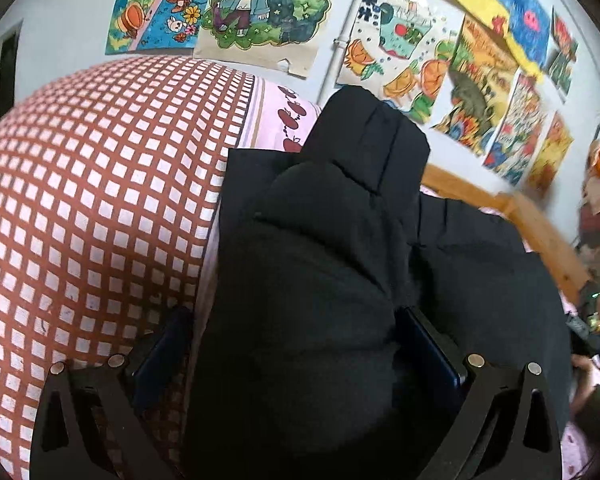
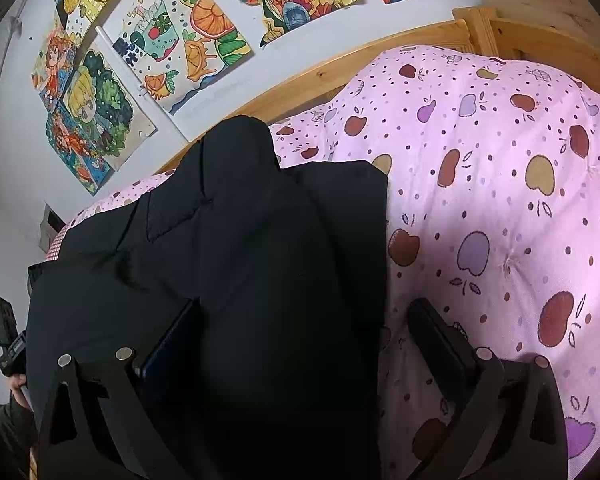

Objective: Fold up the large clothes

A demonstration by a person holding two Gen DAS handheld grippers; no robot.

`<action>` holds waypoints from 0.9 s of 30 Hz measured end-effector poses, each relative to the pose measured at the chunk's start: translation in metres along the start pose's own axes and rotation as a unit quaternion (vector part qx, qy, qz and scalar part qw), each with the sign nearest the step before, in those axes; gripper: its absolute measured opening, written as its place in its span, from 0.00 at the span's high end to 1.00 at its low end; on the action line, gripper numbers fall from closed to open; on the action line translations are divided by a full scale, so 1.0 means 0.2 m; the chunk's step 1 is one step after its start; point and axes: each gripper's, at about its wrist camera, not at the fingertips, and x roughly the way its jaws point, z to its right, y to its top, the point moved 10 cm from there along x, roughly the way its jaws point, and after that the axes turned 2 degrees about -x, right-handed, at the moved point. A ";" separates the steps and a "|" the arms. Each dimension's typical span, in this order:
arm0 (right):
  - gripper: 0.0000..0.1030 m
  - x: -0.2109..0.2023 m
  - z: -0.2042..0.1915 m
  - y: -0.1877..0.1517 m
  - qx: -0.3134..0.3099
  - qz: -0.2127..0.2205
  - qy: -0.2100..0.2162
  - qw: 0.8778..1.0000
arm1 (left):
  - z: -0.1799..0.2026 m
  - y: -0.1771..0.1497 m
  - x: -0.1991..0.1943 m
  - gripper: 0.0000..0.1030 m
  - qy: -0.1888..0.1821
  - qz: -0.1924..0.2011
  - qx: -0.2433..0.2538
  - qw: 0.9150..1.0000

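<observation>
I have the black padded jacket (image 1: 320, 248) lying on the bed (image 2: 500, 200), between the checked quilt (image 1: 100, 200) and the pink apple-print quilt (image 2: 500, 160). My left gripper (image 1: 296, 344) has its fingers spread wide, with a thick fold of jacket between them. My right gripper (image 2: 304, 336) likewise stands wide apart, straddling the jacket's edge. Drawings (image 1: 236, 8) cover the wall.

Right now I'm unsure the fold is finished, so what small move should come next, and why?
Probably lower both grippers together to lay the coat flat on the bed. The left gripper and the right gripper each have thick black padding between their fingers, wide apart, and the fabric bulges up over the folded part beyond, so the fold looks unsettled. Whether either one grips tightly I cannot tell.
</observation>
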 end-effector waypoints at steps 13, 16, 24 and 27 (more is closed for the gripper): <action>0.01 -0.01 0.00 -0.01 -0.002 0.003 -0.004 1.000 | 0.00 0.00 0.05 0.00 0.001 -0.014 0.000 1.000; 0.01 -0.01 0.01 -0.01 -0.003 0.004 -0.003 1.000 | 0.00 0.00 0.04 0.00 0.002 -0.012 0.001 1.000; 0.01 0.00 0.01 -0.01 0.004 -0.014 0.003 1.000 | 0.01 0.01 0.07 0.00 0.009 -0.029 0.005 1.000; 0.01 0.01 -0.01 -0.01 0.006 -0.038 0.008 0.999 | 0.02 0.02 0.07 0.01 -0.007 -0.038 0.006 0.999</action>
